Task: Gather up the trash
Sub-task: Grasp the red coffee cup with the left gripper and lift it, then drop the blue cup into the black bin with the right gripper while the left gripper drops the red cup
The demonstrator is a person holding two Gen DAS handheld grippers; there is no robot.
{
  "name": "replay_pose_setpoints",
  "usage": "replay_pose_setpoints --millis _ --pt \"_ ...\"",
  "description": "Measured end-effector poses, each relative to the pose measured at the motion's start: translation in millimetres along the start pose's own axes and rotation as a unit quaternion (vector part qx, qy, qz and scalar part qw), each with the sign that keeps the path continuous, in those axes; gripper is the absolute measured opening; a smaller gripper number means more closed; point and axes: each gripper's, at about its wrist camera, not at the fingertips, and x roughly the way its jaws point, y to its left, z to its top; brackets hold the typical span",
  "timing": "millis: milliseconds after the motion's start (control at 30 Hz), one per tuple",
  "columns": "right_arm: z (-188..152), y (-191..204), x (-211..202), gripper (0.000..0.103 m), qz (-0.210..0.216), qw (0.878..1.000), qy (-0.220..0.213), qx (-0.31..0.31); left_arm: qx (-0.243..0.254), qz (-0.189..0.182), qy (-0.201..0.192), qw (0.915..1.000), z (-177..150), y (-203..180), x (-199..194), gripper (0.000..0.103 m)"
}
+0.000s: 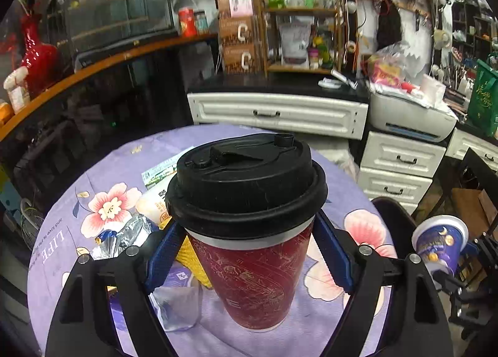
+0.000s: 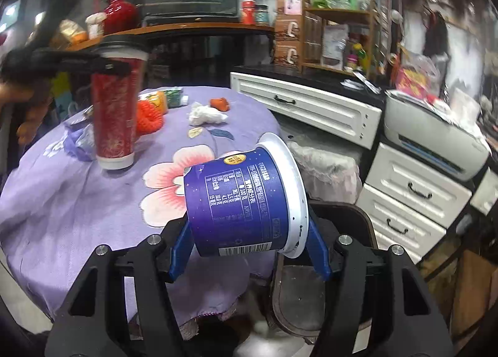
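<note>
My left gripper (image 1: 249,245) is shut on a tall red paper cup (image 1: 252,276) with a black lid (image 1: 246,183), held upright just under the lid, its base close above the purple flowered tablecloth (image 1: 62,232). The right wrist view shows the same red cup (image 2: 113,120) at the table's left. My right gripper (image 2: 249,248) is shut on a blue tub with a white rim (image 2: 239,201), tilted on its side above the table's near edge. The tub also shows in the left wrist view (image 1: 439,242).
Other trash lies on the table: a crumpled white tissue (image 2: 205,116), an orange net (image 2: 149,117), a foil wrapper (image 1: 124,235), a clear plastic bag (image 1: 177,307), a carton (image 1: 155,201). A dark chair (image 2: 342,232) stands beside the table. White drawers (image 2: 404,201) and a printer (image 2: 435,139) stand to the right.
</note>
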Motion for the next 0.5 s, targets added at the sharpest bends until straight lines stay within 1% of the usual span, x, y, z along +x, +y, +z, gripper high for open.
replay_pose_setpoints --millis 133,233,333,500 --pt "-4.5 -24.8 1.7 0.062 -0.024 0.999 0.007 0.029 -0.014 -0.015 -0.021 0.9996 -4.1 -6.2 -10.7 0.080" --pt "-14.2 -54.7 15.3 0.062 -0.058 0.996 0.037 0.058 -0.016 -0.035 -0.031 0.9988 0.8 -17.5 -16.4 0.080" --pt "-33.4 -87.7 46.3 0.062 -0.090 0.989 0.083 0.081 -0.010 -0.049 -0.048 0.9976 6.2 -29.5 -25.1 0.080" --pt "-72.2 -118.5 103.6 0.062 -0.099 0.974 0.166 0.116 -0.020 -0.090 -0.058 0.9941 17.5 -54.6 -27.1 0.080"
